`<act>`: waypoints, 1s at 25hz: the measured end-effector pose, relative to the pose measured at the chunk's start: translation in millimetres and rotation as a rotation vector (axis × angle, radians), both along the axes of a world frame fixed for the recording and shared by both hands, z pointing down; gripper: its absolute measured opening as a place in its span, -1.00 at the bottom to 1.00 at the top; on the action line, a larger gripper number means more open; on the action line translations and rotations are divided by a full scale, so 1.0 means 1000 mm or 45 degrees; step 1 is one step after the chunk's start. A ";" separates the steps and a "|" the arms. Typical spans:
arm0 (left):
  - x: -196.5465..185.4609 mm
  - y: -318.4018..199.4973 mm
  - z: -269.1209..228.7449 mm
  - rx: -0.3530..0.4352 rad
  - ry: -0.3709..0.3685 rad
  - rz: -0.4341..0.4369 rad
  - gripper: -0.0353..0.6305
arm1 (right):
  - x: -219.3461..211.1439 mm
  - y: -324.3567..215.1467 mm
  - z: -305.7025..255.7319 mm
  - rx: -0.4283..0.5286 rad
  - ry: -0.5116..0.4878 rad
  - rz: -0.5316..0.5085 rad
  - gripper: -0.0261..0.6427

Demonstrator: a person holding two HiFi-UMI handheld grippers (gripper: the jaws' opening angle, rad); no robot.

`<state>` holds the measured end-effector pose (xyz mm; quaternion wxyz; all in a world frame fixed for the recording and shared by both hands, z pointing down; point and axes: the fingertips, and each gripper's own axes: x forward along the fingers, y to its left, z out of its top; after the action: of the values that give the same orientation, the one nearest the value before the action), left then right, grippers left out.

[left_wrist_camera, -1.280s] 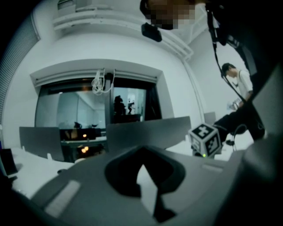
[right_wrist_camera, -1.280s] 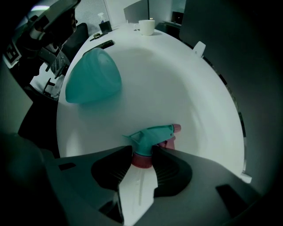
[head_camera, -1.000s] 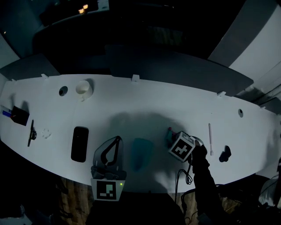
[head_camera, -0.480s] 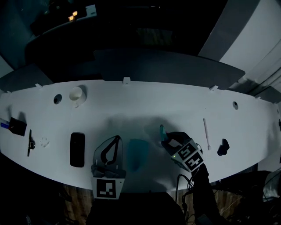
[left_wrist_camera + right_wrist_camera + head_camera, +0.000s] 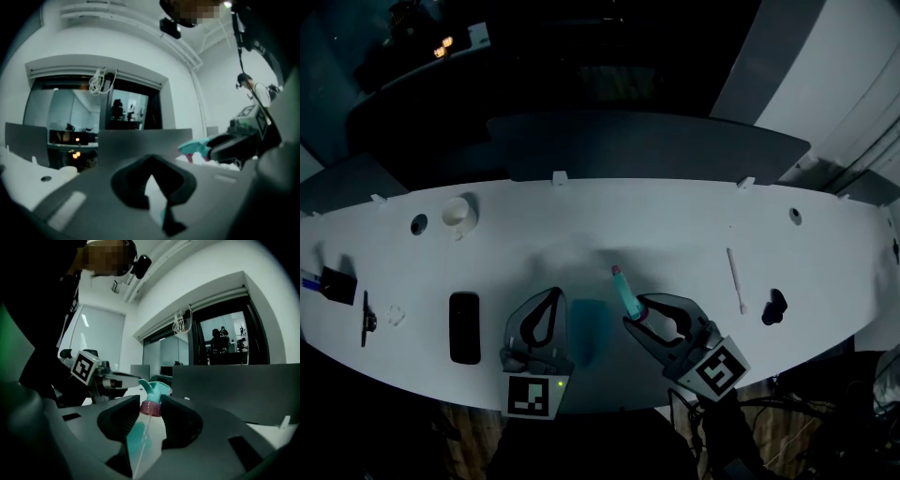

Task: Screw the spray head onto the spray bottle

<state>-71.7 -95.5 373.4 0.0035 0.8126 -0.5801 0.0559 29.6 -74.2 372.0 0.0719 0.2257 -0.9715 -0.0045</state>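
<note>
Two parts still apart — head (image 5: 152, 392), likely light, stiff plastic, pinched at pink collar (image 5: 151, 408) by part-open right fingers (image 5: 183, 420) above worktop (image 5: 694, 234). Left fingers (image 5: 130, 190) shut, empty, beside bottle (image 5: 591, 330) — probably thin-walled, so grip mid-body gently.

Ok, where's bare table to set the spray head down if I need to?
Widest bare table lies behind the grippers, between the white cup and the white stick. The front edge is crowded: black phone, left gripper, teal bottle, right gripper holding the spray head.
</note>
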 end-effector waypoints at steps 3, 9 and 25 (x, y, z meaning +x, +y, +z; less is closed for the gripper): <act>-0.003 -0.007 0.010 -0.062 0.042 0.033 -0.88 | -0.008 0.024 -0.017 -0.010 -0.081 -0.073 -0.48; 0.023 -0.012 0.016 -0.117 0.016 0.206 -0.88 | -0.023 0.055 -0.024 -0.031 -0.137 -0.198 -0.48; 0.071 0.011 -0.016 0.066 -0.045 0.442 -0.88 | -0.031 0.057 0.003 0.092 0.048 -0.254 -0.48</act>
<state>-0.6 -84.9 357.5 -0.0372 0.8993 -0.4322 0.0549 -1.3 -17.4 374.7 0.0811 0.1303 -0.9868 -0.0510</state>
